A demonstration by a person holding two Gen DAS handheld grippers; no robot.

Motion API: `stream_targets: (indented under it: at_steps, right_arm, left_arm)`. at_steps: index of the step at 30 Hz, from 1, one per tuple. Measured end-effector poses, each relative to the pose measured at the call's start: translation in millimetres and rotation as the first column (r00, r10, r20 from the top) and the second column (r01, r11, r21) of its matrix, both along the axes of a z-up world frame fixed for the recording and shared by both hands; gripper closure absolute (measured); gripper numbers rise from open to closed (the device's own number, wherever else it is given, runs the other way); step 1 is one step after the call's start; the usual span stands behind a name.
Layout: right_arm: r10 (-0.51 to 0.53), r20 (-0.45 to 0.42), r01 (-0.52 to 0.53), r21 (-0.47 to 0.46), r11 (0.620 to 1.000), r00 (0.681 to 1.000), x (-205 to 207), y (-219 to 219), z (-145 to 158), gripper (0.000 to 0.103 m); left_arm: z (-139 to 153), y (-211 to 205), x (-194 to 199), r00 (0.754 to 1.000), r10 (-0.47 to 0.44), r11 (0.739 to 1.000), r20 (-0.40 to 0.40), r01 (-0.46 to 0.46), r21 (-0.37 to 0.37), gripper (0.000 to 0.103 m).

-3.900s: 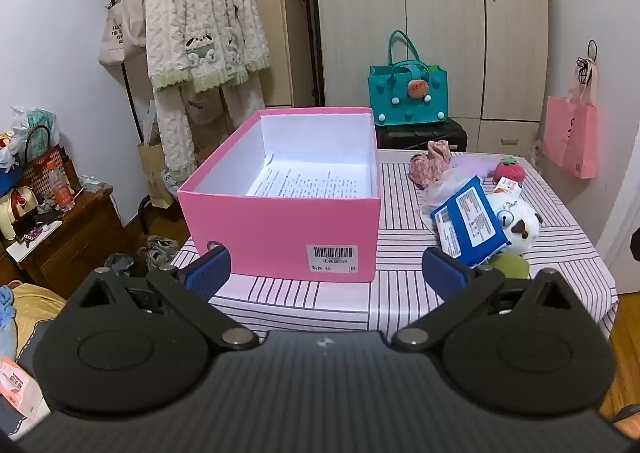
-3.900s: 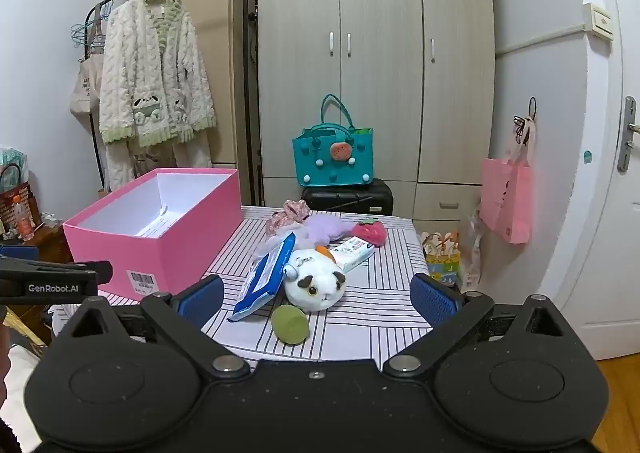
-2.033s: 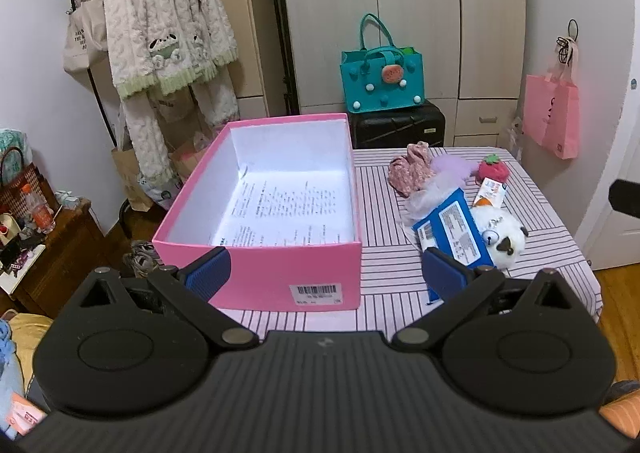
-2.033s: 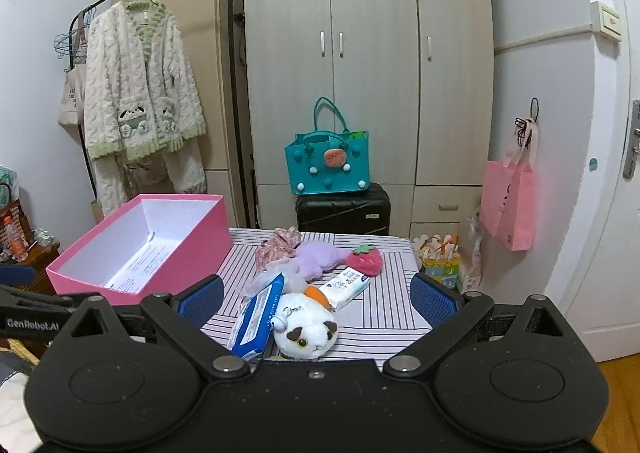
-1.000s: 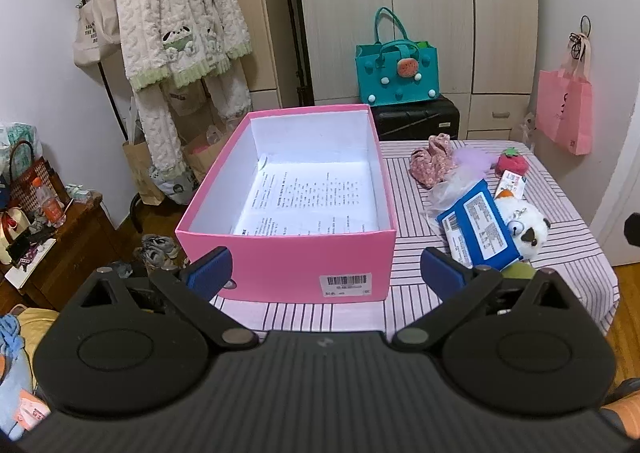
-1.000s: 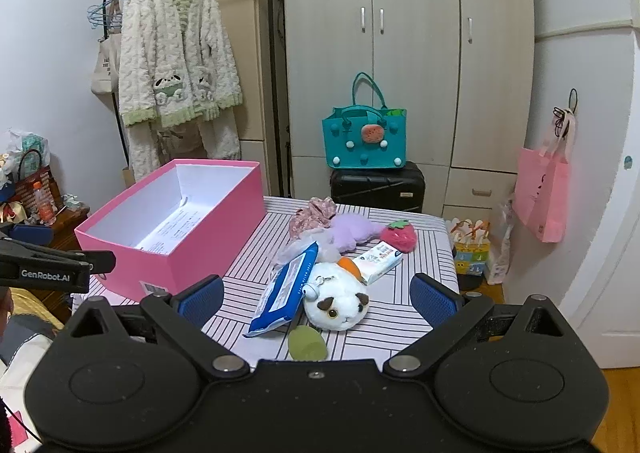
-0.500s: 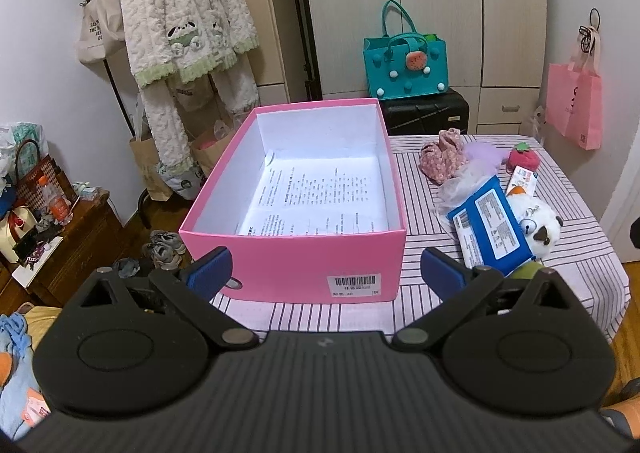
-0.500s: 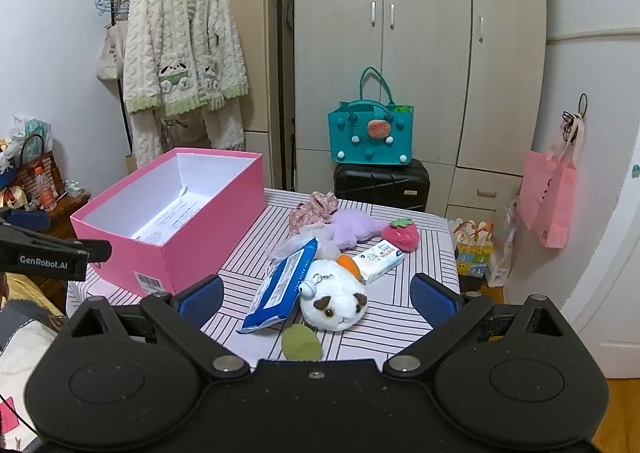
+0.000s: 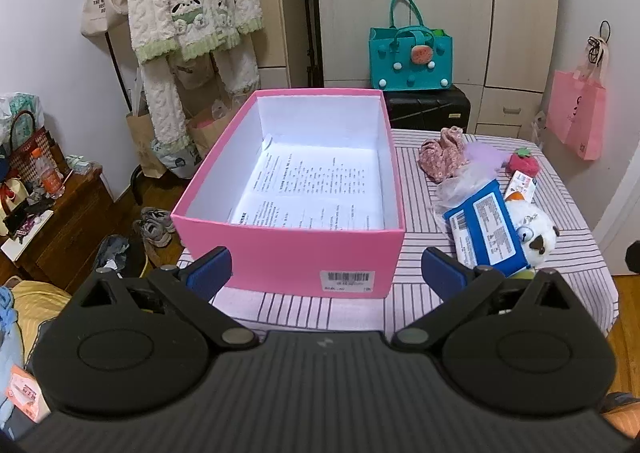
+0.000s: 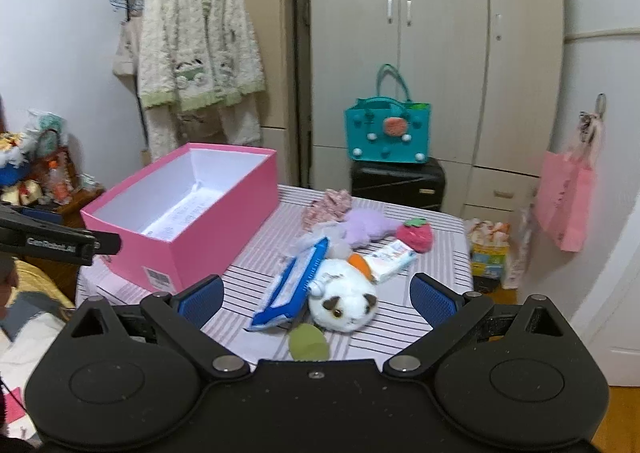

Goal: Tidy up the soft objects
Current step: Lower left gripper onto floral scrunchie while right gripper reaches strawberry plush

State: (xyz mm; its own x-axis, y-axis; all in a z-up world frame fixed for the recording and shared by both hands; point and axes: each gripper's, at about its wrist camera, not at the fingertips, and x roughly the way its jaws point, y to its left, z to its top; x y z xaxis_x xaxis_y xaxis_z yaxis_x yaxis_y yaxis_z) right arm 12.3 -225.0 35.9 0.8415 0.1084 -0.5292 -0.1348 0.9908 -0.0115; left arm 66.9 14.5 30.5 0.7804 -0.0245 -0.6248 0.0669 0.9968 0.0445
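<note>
Plush toy (image 10: 345,305) lies just past the right gripper (image 10: 316,299), whose jaws stand apart and empty; half a second ago the toy sat farther off, so a first pick looks close. Its long axis runs near-right to far-left, face toward the camera. Far left, the left gripper (image 9: 326,273), also spread, faces the pink box (image 9: 288,253), empty but for a printed sheet.

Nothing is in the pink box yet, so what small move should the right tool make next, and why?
Probably ease the right tool forward and down onto the white plush toy. It is the nearest soft item, lying right ahead between the open fingers, and the pink box holds only a printed sheet.
</note>
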Motion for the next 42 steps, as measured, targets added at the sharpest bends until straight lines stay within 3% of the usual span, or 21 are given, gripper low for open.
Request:
stream_targets:
  at_steps: [7, 11, 16, 18, 23, 26, 30, 35, 38, 42]
  right_arm:
    - [0.08, 0.018, -0.081, 0.089, 0.993, 0.997, 17.3, -18.5, 0.5, 0.002]
    - [0.083, 0.077, -0.088, 0.064, 0.994, 0.994, 29.5, -31.0, -2.7, 0.002]
    - [0.03, 0.101, -0.033, 0.023, 0.999, 0.994, 60.3, -53.8, -12.1, 0.002]
    - [0.028, 0.102, -0.032, 0.038, 0.999, 0.994, 73.1, -66.4, -16.4, 0.002]
    - [0.06, 0.087, -0.068, 0.093, 0.993, 0.994, 101.2, -92.0, -26.0, 0.002]
    - [0.075, 0.061, -0.079, 0.081, 0.994, 0.995, 123.1, -100.9, -30.7, 0.002]
    - [0.102, 0.012, -0.102, 0.068, 0.992, 0.995, 157.3, -109.0, -34.2, 0.002]
    - [0.131, -0.044, -0.129, 0.05, 0.99, 0.99, 199.5, -115.6, -44.9, 0.004]
    - [0.151, -0.069, -0.145, 0.088, 0.985, 0.986, 224.1, -122.2, -57.2, 0.004]
    - [0.211, -0.078, -0.196, 0.159, 0.968, 0.974, 252.4, -133.5, -80.5, 0.006]
  left_arm:
    - [12.2, -18.1, 18.2, 0.993, -0.104, 0.991, 0.057, 0.108, -0.075, 0.0]
    - [14.7, -37.5, 40.1, 0.976, -0.21, 0.968, 0.058, 0.216, -0.131, 0.0]
    - [15.5, -78.6, 68.5, 0.956, -0.284, 0.955, 0.078, 0.289, -0.062, 0.0]
    - [15.7, -90.4, 81.8, 0.951, -0.302, 0.95, 0.064, 0.306, -0.069, 0.001]
    - [16.6, -117.8, 121.4, 0.95, -0.309, 0.947, 0.043, 0.312, -0.083, 0.003]
    - [13.7, -130.7, 148.3, 0.949, -0.314, 0.942, 0.029, 0.315, -0.113, 0.005]
    - [7.5, -153.4, 184.0, 0.944, -0.331, 0.94, -0.008, 0.329, -0.096, 0.006]
    - [-14.0, -174.4, 227.5, 0.946, -0.302, 0.953, -0.113, 0.298, -0.052, 0.022]
    - [-34.6, -177.0, 251.0, 0.944, -0.268, 0.963, -0.194, 0.266, -0.036, 0.031]
    - [-53.7, -175.0, 266.9, 0.948, -0.224, 0.974, -0.225, 0.222, -0.034, 0.038]
